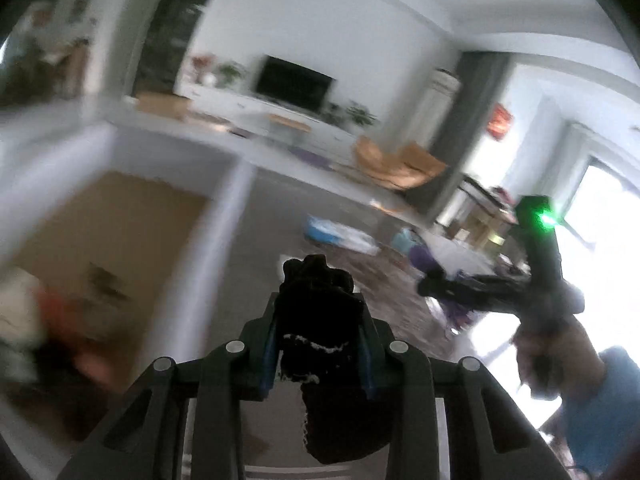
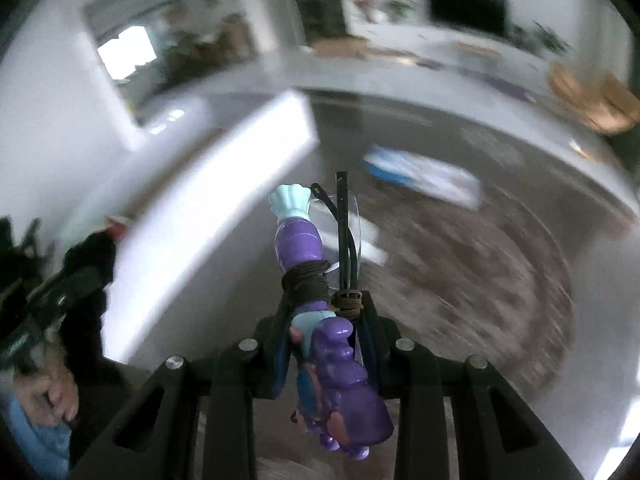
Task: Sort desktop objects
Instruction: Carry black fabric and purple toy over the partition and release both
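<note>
My left gripper [image 1: 318, 300] is shut on a black fuzzy cloth item [image 1: 320, 320] with a white dotted line, held up in the air. My right gripper [image 2: 326, 304] is shut on a purple and light-blue plastic toy [image 2: 298, 248] tangled with brown cord and black-framed glasses [image 2: 344, 232]. In the left wrist view the right gripper [image 1: 432, 286] shows at the right with the purple toy [image 1: 426, 258], a green light on its body. In the right wrist view the left gripper and its black cloth [image 2: 86, 256] show at the left. Both views are motion-blurred.
A grey-brown tabletop [image 2: 460, 260] lies below with a blue and white packet [image 2: 420, 174] on it. A white box edge [image 2: 224, 168] rises at the left, with a cardboard-brown inside [image 1: 108, 232]. A living room with a TV [image 1: 294, 84] is behind.
</note>
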Available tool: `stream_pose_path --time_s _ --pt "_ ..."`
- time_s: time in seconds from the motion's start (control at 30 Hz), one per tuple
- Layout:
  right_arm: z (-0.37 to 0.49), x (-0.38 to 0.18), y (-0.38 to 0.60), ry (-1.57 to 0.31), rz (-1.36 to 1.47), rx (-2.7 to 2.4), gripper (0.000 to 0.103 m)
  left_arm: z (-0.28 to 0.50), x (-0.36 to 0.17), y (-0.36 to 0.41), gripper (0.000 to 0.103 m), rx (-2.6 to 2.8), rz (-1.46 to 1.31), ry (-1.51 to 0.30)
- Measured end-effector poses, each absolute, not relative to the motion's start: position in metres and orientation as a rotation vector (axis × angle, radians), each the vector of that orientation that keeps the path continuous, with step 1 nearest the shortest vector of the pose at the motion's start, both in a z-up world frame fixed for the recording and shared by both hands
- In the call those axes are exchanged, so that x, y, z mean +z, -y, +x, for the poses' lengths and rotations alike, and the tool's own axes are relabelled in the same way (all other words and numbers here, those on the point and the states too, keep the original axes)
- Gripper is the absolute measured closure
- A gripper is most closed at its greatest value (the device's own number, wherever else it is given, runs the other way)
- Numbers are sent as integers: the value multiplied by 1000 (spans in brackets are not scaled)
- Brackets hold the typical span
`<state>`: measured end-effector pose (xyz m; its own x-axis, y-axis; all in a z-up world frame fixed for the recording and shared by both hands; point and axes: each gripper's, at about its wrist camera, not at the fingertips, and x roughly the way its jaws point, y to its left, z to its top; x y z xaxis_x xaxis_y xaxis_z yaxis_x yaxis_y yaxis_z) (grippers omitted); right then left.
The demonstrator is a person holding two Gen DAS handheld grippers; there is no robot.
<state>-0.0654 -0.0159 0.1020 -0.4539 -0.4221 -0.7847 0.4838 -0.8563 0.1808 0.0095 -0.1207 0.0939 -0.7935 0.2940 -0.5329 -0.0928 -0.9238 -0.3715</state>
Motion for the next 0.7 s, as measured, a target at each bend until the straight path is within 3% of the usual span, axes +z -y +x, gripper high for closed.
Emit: stream_pose_path --time_s 0.2,0.37,0.4,0.43,0.47,0.5,0.57,0.7 --pt "-68 134 162 -62 1043 -2093 73 -11 95 233 71 2952 -1199 495" --pt "-78 103 271 -96 1128 -1936 72 -13 56 259 68 2945 -1460 440" --pt "-81 90 286 -121 1180 -1915 70 -11 50 261 59 2962 -1495 434" --pt "-83 80 296 -137 1218 -1911 65 -9 45 262 42 2980 -1514 434" --pt "-85 69 305 -146 1247 -1918 49 -6 43 262 31 2991 -1503 443" --pt "-87 62 308 -143 1257 -1924 30 -3 42 262 13 3007 -1478 455" --pt "-89 54 305 -116 1256 -1955 24 2 43 263 12 3035 -1432 466" --pt "-84 59 288 -57 1213 -1982 24 -1 41 262 12 3054 -1427 448"
